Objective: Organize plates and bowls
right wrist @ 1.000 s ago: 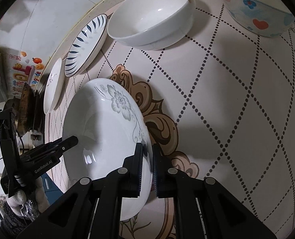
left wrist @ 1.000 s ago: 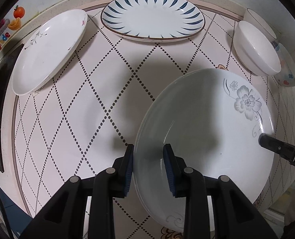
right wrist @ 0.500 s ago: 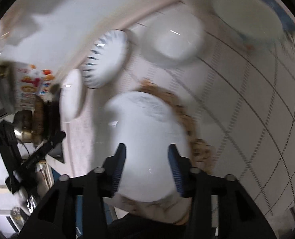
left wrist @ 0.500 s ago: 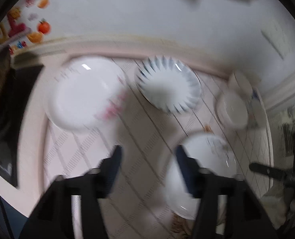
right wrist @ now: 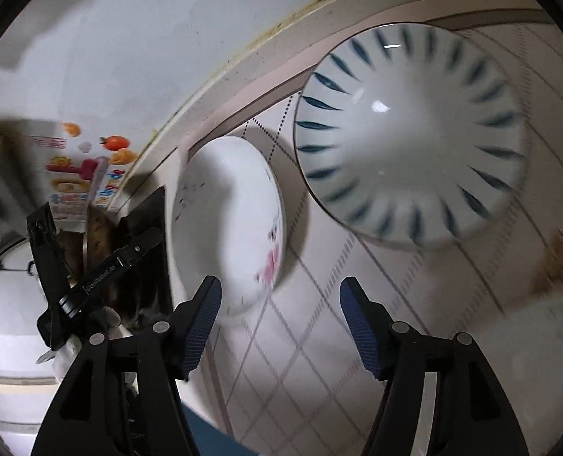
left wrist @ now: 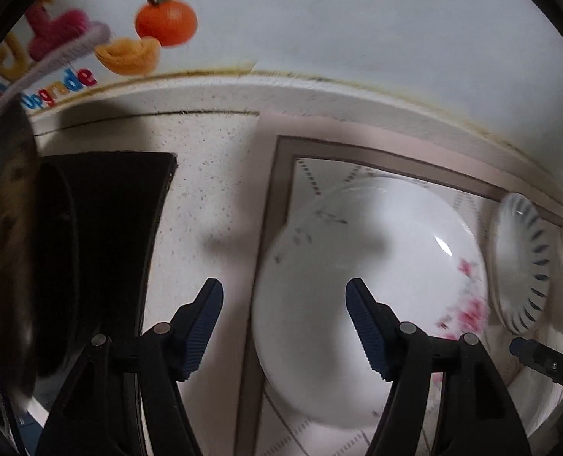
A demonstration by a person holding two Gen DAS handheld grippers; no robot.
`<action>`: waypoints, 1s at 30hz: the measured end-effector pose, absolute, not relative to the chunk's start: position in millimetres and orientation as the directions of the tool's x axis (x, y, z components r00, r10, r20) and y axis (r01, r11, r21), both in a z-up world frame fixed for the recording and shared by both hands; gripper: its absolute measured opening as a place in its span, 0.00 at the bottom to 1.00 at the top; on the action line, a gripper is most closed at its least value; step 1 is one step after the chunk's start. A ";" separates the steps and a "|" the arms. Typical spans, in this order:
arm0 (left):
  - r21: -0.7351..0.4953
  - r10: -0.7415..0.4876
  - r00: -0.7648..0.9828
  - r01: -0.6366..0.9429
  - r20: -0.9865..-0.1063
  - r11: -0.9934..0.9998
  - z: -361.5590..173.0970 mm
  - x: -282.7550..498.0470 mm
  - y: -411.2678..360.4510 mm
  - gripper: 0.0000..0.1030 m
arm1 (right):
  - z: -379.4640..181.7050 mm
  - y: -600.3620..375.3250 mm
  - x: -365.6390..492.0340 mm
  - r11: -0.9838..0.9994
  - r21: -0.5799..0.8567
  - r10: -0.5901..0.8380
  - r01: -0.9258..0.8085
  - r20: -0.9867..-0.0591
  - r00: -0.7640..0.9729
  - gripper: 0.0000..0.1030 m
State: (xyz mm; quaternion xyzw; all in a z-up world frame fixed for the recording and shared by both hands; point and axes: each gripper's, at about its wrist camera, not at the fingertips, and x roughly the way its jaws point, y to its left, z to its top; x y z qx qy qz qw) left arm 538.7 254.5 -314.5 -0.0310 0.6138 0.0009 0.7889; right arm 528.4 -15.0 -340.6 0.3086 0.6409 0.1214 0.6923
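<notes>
A white plate with pink flowers lies on the left end of the patterned mat. My left gripper hovers over its left rim, jaws opening, and the pads touch nothing. A blue-striped plate lies to its right. In the right wrist view the pink-flower plate is at the left and the blue-striped plate at the upper right. My right gripper is over the mat by the pink-flower plate's near edge, jaws opening and empty. A blurred white dish shows at the lower right.
A black cooktop with a dark pan sits left of the mat on the speckled counter. The wall behind carries a fruit sticker. The other gripper's tip pokes in at the right edge.
Both grippers let go of the grey-flower plate and opened. They swung left across the mat to the pink-flower plate near the cooktop.
</notes>
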 end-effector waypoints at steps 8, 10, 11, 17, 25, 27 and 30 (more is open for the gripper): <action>-0.095 -0.096 0.132 0.015 -0.987 0.995 -355.3 562.8 251.3 0.32 | -388.1 12.0 568.5 0.785 0.558 0.550 0.268 -0.827 0.113 0.27; -0.067 -0.070 0.147 0.027 -0.987 0.997 -356.1 560.9 248.7 0.31 | -395.7 18.5 572.5 0.791 0.554 0.547 0.261 -0.830 0.106 0.15; -0.053 -0.058 0.156 0.035 -0.986 0.998 -355.7 559.8 247.3 0.27 | -397.2 20.8 573.9 0.799 0.545 0.537 0.255 -0.837 0.107 0.12; -0.055 -0.064 0.206 0.049 -0.976 0.997 -346.5 545.1 246.2 0.20 | -394.4 31.7 578.0 0.857 0.481 0.464 0.188 -0.877 0.126 0.11; -0.072 -0.082 0.248 0.048 -0.965 0.996 -321.2 507.3 222.3 0.20 | -376.0 18.9 570.7 0.877 0.460 0.444 0.143 -0.887 0.129 0.11; -0.089 -0.097 0.257 0.045 -0.962 0.995 -310.8 495.2 214.5 0.20 | -366.5 8.9 564.3 0.876 0.463 0.447 0.132 -0.884 0.135 0.11; -0.115 -0.123 0.279 0.045 -0.952 0.992 -291.6 479.5 204.1 0.20 | -350.9 -7.8 551.1 0.874 0.471 0.455 0.118 -0.879 0.142 0.11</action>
